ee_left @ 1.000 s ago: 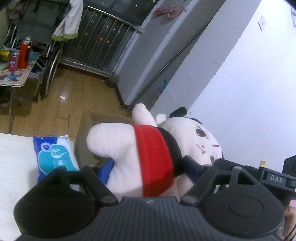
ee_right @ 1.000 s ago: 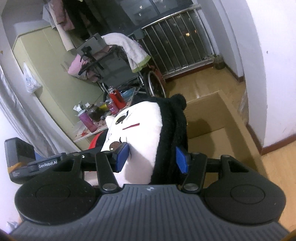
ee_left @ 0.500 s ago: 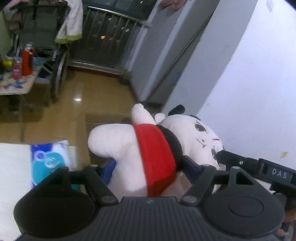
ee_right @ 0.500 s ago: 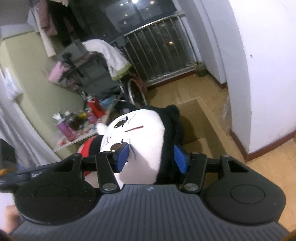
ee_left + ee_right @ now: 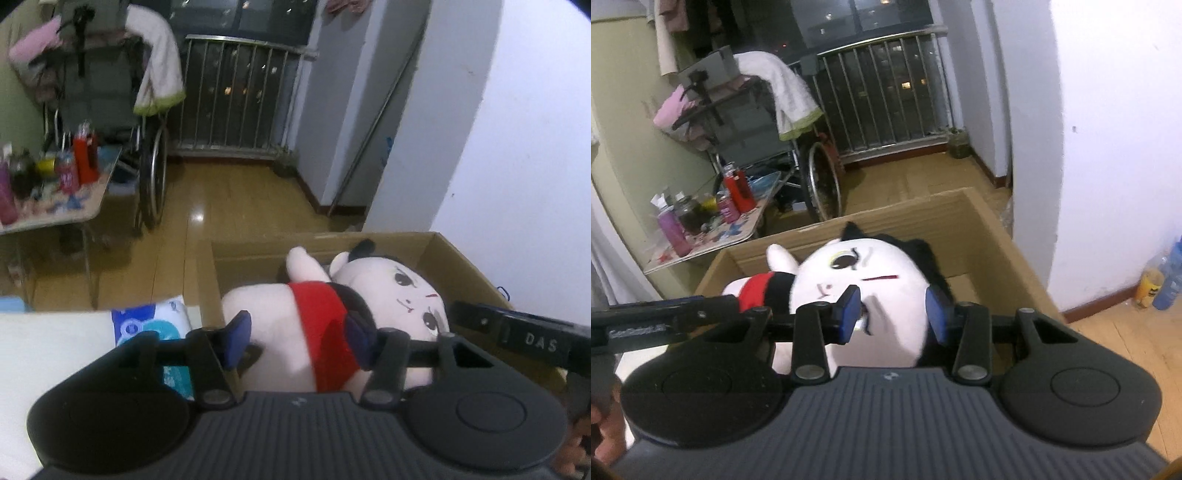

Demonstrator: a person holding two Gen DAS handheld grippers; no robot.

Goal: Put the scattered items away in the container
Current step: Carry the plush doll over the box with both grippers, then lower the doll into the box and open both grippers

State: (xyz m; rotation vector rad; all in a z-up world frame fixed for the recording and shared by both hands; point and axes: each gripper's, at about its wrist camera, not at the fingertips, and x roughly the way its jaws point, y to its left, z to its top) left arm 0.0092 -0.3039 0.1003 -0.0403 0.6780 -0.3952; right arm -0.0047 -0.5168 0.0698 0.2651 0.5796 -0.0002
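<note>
Doll [image 5: 332,317] is held over the open box [image 5: 465,266], body pinched by left tool [image 5: 299,339], head pinched by right tool [image 5: 892,310]; both jaws just closing. "DAS" is read on the other tool's side; tissue pack [image 5: 155,325] print is unreadable.

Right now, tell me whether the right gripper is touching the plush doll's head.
Touching. The right wrist view shows the right gripper, whose jaws have just been closing, with both blue pads pressed into the plush doll's head.
</note>
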